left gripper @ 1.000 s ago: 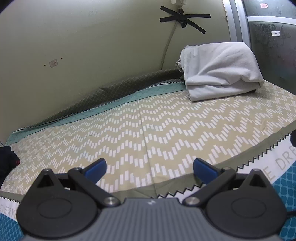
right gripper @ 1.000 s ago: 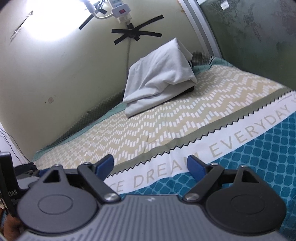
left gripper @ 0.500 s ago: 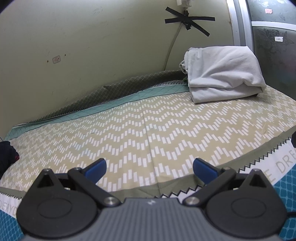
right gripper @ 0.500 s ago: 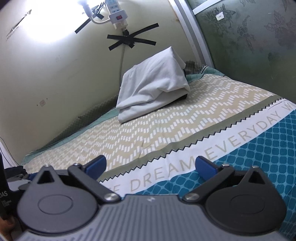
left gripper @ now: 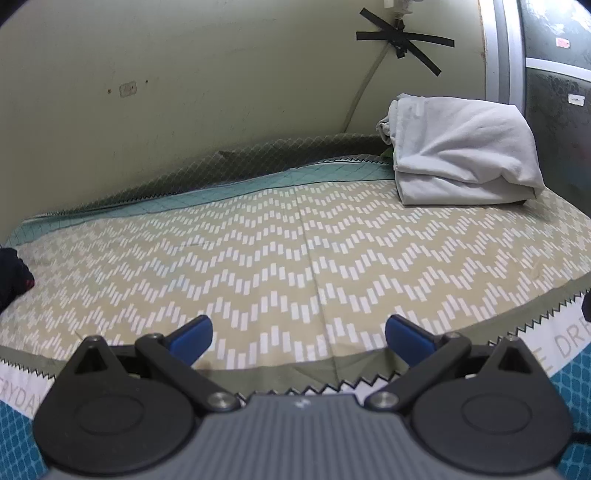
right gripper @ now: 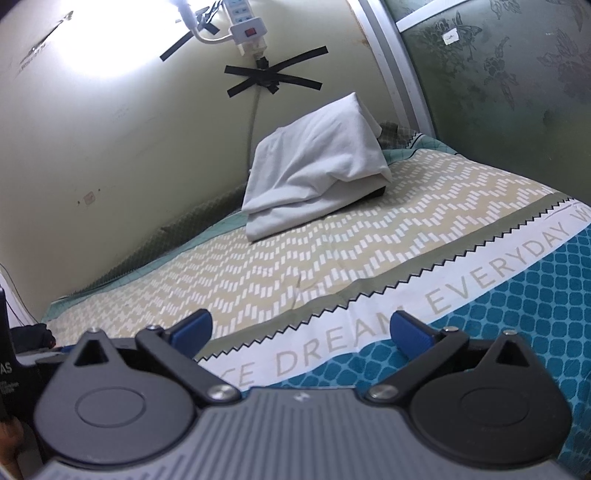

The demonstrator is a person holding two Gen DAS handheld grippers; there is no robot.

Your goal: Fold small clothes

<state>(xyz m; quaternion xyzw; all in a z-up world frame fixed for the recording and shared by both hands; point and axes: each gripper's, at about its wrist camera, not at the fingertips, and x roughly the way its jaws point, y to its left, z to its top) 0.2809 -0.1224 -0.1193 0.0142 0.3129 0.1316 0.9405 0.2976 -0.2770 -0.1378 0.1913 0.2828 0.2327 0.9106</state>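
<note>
A folded pale grey garment (left gripper: 461, 151) lies on the bed at the far right, near the wall; the right wrist view shows the same folded garment (right gripper: 317, 166) propped up like a tent. My left gripper (left gripper: 297, 332) hovers open over the zigzag-patterned bedsheet (left gripper: 258, 266), nothing between its blue fingertips. My right gripper (right gripper: 301, 328) is also open and empty, above the white printed band of the sheet (right gripper: 369, 328). A dark piece of cloth (left gripper: 13, 273) shows at the left edge; it also appears as a dark heap (right gripper: 33, 332) in the right wrist view.
A greenish wall (left gripper: 184, 92) runs along the bed's far side, with a cable taped in a black cross (left gripper: 402, 38). A white power strip (right gripper: 247, 26) and a bright lamp hang on it. A patterned glass panel (right gripper: 498, 74) closes the right side.
The right gripper's jaws widened slightly and its view tilted up, the folded garment moving right in frame. The left view rolled a little; the garment sits lower right.
</note>
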